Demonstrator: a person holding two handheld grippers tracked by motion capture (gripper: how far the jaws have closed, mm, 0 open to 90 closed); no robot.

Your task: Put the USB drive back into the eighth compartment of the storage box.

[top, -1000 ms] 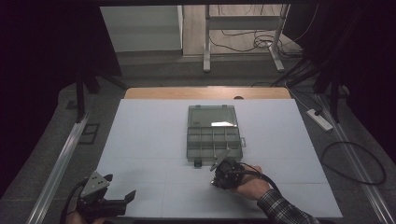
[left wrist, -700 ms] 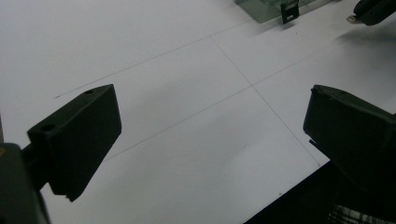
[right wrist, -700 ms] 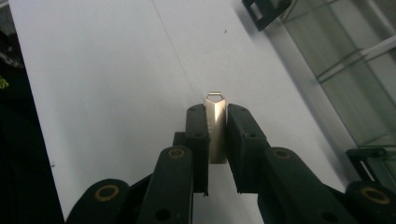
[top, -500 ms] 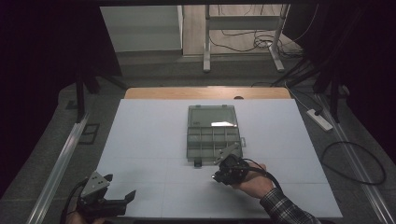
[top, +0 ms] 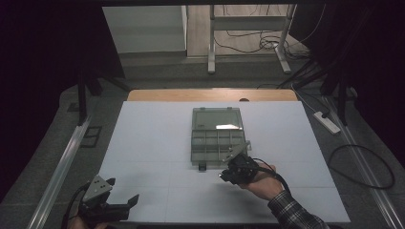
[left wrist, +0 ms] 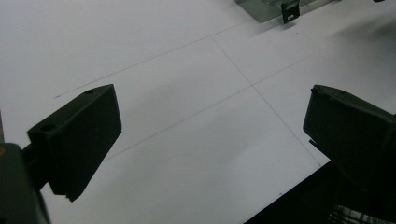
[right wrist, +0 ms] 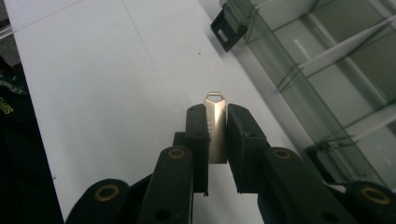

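We see the right gripper (right wrist: 215, 140) closed tight on a small metal USB stick (right wrist: 215, 128), pinched flat between the two black pads with its looped end poking out past the tips; in the high view that same right gripper (top: 228, 168) hangs over the white desk (top: 143, 143) just in front of the near edge of the clear compartment box (top: 217, 136), which sits near the desk's middle, towards the far edge; the box (right wrist: 327, 70) lies open, its lid flat on the far side, and from the right gripper view its divided cells show just beside the stick, a black latch (right wrist: 226, 25) sticking out from its near wall; we cannot tell whether any cell holds anything; the left gripper (top: 114, 202) rests at the desk's near left corner, well apart from the box; its jaws stand wide open with nothing between them, bare white desk (left wrist: 187, 140) showing in the gap.
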